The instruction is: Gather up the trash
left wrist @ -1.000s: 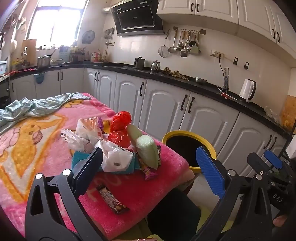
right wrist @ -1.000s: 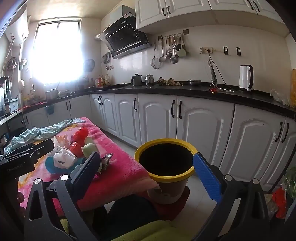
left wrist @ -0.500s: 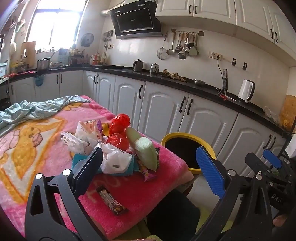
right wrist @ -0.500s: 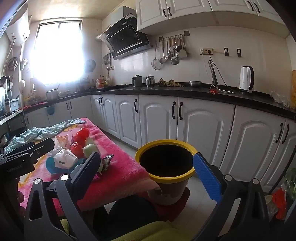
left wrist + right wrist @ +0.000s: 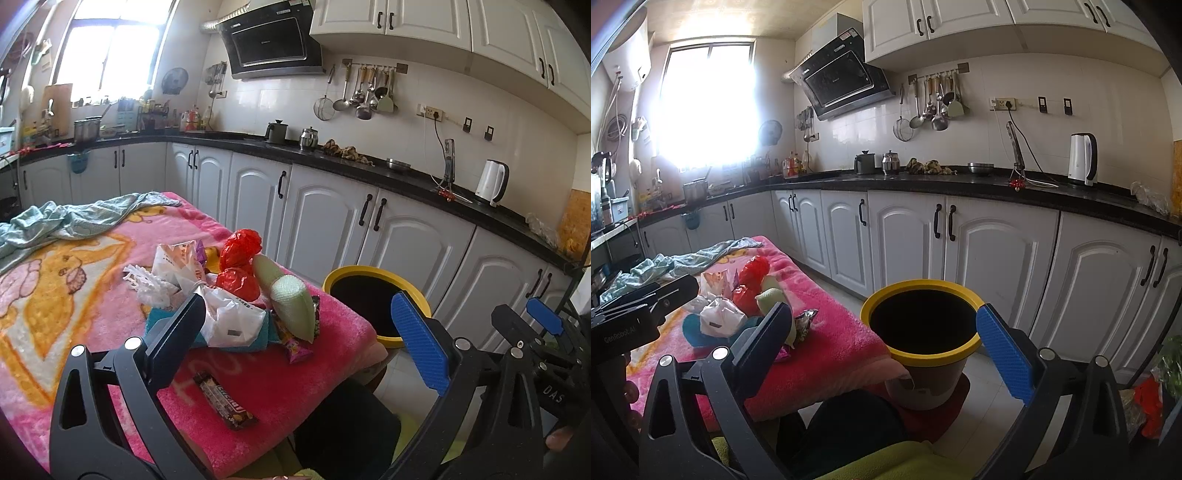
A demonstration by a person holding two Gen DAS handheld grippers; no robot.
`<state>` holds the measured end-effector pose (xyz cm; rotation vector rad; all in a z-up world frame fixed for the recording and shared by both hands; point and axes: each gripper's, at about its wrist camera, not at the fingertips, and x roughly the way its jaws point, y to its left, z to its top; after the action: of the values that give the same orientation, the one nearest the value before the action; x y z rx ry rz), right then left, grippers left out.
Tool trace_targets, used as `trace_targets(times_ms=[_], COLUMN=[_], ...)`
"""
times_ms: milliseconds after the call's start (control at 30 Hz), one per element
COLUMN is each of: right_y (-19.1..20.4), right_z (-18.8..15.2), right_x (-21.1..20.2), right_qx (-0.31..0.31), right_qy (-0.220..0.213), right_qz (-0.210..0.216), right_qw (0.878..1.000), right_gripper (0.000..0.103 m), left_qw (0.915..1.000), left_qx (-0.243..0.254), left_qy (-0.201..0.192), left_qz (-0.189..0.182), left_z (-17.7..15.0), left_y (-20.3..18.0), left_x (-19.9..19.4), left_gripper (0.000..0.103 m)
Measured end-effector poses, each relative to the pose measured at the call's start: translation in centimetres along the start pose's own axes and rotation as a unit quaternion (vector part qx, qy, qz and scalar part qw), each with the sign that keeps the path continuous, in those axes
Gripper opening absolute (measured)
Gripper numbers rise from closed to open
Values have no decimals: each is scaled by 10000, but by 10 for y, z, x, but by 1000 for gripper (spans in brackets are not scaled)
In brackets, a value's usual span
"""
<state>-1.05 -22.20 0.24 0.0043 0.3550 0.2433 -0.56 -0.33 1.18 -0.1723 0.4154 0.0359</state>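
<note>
A pile of trash lies on the pink blanket (image 5: 92,266): red plastic bags (image 5: 240,251), a white bag (image 5: 231,321), a green foam sleeve (image 5: 291,306), a purple wrapper (image 5: 295,349) and a dark chocolate bar wrapper (image 5: 225,400). A yellow-rimmed bin (image 5: 373,295) stands on the floor to the right of the blanket and fills the right wrist view (image 5: 923,325). My left gripper (image 5: 299,339) is open and empty above the pile's near edge. My right gripper (image 5: 882,339) is open and empty, facing the bin.
A teal cloth (image 5: 74,221) lies at the blanket's far end. White cabinets (image 5: 325,218) under a black counter (image 5: 369,168) run behind. A white kettle (image 5: 491,182) stands on the counter. The bin rests on a red stool (image 5: 942,410).
Both views have shifted only slightly; the left gripper has edged a little towards the pile. Both grippers stay open and empty.
</note>
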Motion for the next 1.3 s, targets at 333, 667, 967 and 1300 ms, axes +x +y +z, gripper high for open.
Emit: trace_targets(times_ms=[333,667,967,1300], right_y=[0,0,1,1], right_z=[0,0,-1,0], right_x=[0,0,-1,-1], right_qx=[-3,-7,-26,-58], right_qy=[-14,-20,-18,-16], right_qz=[-1,4,-3,29], right_qw=[10000,10000,10000,10000], right_gripper=[97,97,97,97], left_qw=[10000,10000,10000,10000], left_qx=[-1,-20,-12,-35], left_qy=[-15,-51,-62,-48], left_qz=[4,28,26,53], left_z=[2,5,3,4], left_y=[2,10,9,11], left_x=[1,0,0,0], left_gripper=[92,92,92,92])
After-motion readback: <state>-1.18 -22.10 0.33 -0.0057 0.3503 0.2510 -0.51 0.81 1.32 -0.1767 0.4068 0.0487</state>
